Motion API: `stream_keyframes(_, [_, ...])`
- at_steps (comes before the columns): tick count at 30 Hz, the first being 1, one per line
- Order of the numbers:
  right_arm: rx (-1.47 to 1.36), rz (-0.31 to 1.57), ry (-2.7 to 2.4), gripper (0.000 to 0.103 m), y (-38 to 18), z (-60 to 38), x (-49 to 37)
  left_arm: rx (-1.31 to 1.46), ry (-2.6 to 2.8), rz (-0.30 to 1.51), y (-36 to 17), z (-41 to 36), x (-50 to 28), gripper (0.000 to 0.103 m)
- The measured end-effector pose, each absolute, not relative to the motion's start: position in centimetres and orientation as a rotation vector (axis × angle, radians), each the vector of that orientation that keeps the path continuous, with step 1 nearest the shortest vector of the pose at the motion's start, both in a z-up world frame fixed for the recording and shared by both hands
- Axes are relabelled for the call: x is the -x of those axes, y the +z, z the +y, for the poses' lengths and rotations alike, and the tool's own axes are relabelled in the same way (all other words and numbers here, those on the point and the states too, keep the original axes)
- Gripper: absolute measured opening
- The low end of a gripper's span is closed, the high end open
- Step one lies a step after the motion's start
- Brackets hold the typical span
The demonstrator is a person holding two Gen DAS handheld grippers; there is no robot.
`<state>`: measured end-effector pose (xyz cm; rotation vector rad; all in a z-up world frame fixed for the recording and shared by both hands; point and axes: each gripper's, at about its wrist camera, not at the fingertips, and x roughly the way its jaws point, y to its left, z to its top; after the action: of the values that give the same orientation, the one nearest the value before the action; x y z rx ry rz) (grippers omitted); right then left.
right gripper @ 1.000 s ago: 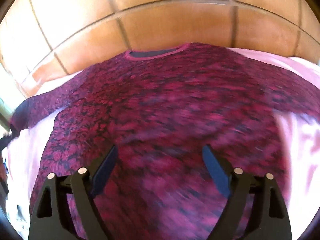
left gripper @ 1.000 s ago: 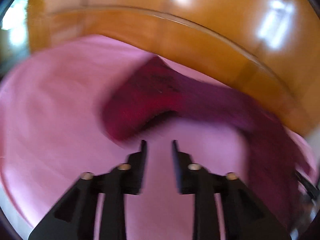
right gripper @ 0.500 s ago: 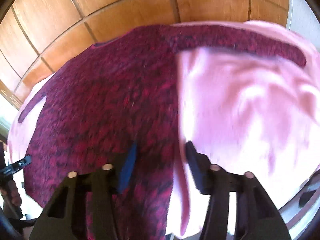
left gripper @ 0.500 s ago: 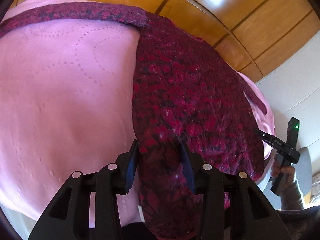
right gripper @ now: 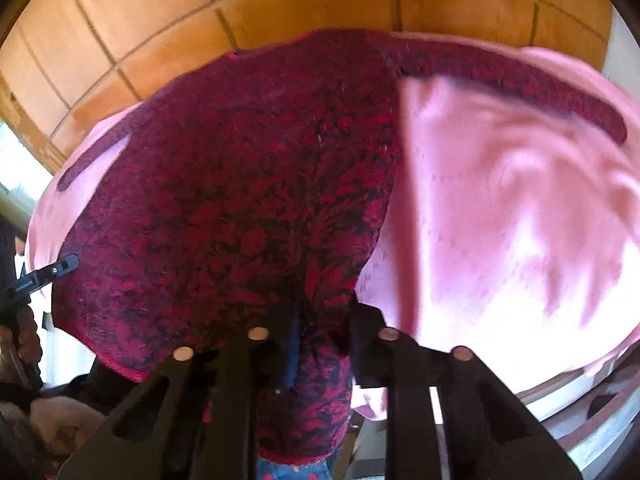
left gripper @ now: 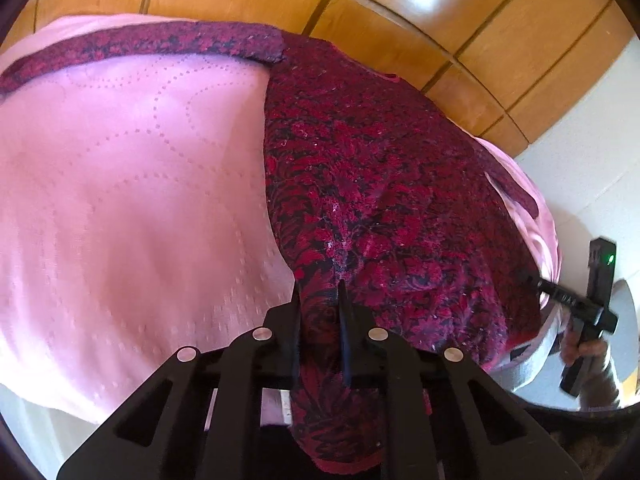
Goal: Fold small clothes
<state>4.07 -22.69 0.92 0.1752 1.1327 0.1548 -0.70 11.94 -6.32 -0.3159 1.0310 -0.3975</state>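
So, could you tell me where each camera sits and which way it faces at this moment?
Left wrist: on the left gripper, looking forward over the sweater and pink bedspread toward wooden panelling; its fingers clamp the hem; the right gripper and hand show at right.
Right wrist: on the right gripper, facing the same way, clamping the other hem corner; the left gripper shows at left.
Shared: sweater, bedspread, panelling.

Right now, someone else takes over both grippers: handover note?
Left gripper: jaws shut on the hem of the sweater at its left corner.
Right gripper: jaws shut on the hem at the right corner.
Sweater lies flat on the pink blanket, neck toward the wooden wall, sleeves spread out to both sides.
Done: sweater laid out, both hem corners gripped.
Left: every fold; probably sleeves in, then hem up to the neck.
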Motion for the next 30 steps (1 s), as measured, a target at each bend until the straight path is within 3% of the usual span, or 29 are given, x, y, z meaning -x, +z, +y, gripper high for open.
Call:
stream_keyframes(3, [-0.136, 1.127, 0.176, 0.016, 2.1, -23.2, -3.2, 0.279, -0.401, 1.056, -6.5, 11.8, 1.7, 0.013])
stream_keyframes(6, [-0.074, 1.209, 0.148, 0.016, -0.8, -23.4, -3.5, 0.263, -0.383, 1.098, -7.6, 11.6, 1.9, 0.013])
stream_keyframes(8, [-0.122, 1.208, 0.146, 0.016, -1.1, -23.9, -3.9, 0.244, -0.386, 1.097, -6.9, 11.5, 1.6, 0.018])
stream_keyframes(12, [-0.197, 1.215, 0.158, 0.038, -0.8, -25.3, -4.9, 0.243, -0.387, 1.008, -3.9, 12.0, 0.5, 0.019])
stream_keyframes(16, [-0.353, 1.137, 0.131, 0.047, 0.8, -28.9, -6.1, 0.216, -0.383, 0.925, -1.7, 11.3, -1.3, 0.019])
stream_keyframes(17, [-0.396, 1.103, 0.113, 0.051, 1.3, -30.0, -6.6, 0.219, -0.389, 0.902, -1.3, 11.0, -1.9, 0.021])
stream_keyframes(18, [-0.461, 1.062, 0.084, 0.052, 1.6, -31.3, -7.5, 0.212, -0.380, 0.879, -1.0, 10.4, -2.7, 0.036])
stream_keyframes(20, [-0.581, 0.999, 0.017, 0.053, 1.7, -34.7, -9.3, 0.193, -0.364, 0.853, -1.0, 9.5, -3.6, 0.056])
stream_keyframes(30, [-1.067, 0.725, -0.370, 0.045, -1.2, -52.4, -15.0, 0.103, -0.357, 0.959, -5.3, 3.9, -7.6, 0.058])
